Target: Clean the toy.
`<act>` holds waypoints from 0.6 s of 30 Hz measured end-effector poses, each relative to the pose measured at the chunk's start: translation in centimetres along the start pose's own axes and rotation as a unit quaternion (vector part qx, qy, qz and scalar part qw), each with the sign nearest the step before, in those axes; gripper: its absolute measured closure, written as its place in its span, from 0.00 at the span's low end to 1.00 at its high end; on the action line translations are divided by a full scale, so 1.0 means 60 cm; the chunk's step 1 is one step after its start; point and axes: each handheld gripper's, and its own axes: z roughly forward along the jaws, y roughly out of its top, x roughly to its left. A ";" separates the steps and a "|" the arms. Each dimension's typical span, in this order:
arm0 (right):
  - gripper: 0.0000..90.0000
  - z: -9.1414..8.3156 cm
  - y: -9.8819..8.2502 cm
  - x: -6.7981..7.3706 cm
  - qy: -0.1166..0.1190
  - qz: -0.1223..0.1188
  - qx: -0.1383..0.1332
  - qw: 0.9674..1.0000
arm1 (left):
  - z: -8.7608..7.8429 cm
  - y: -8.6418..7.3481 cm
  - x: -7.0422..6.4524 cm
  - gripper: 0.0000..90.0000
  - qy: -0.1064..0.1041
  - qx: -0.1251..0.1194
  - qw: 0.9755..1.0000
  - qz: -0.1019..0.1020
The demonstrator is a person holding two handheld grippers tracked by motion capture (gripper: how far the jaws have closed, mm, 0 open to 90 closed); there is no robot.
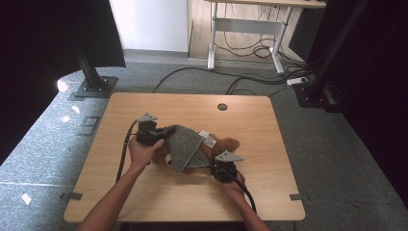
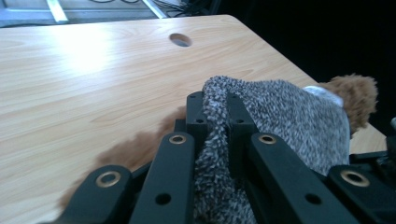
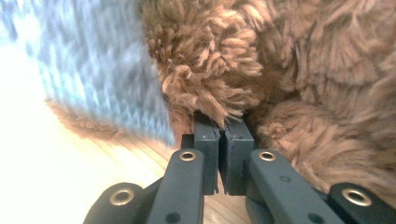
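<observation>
A brown plush toy lies in the middle of the wooden table, partly covered by a grey knitted cloth. My left gripper is shut on an edge of that grey cloth, which is pinched between its jaws. My right gripper sits at the near side of the toy and is shut on a tuft of its brown fur. The grey cloth appears blurred at the left of the right gripper view. A white label pokes out by the toy.
A round cable hole is in the table's far edge. Black stands and floor cables lie beyond the table, with a white desk frame further back. Bare wood stretches left of the toy.
</observation>
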 end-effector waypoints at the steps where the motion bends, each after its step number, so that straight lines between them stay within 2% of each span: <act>1: 0.97 0.000 0.000 0.000 0.000 0.000 0.000 1.000 | -0.005 -0.002 0.004 0.92 0.003 -0.002 1.000 0.000; 7: 0.97 0.000 0.000 -0.001 0.001 0.002 0.002 1.000 | -0.029 -0.011 0.028 0.92 0.023 -0.006 1.000 -0.009; 13: 0.97 0.000 0.000 -0.003 0.002 0.006 0.000 1.000 | -0.045 -0.031 0.058 0.92 0.031 -0.009 0.999 -0.031; 15: 0.97 -0.001 0.000 -0.004 0.003 0.008 -0.003 1.000 | -0.045 -0.040 0.066 0.92 0.024 -0.008 0.999 -0.041; 18: 0.91 -0.006 0.002 -0.006 0.006 0.012 -0.011 1.000 | -0.038 -0.054 0.069 0.92 0.018 -0.005 0.999 -0.042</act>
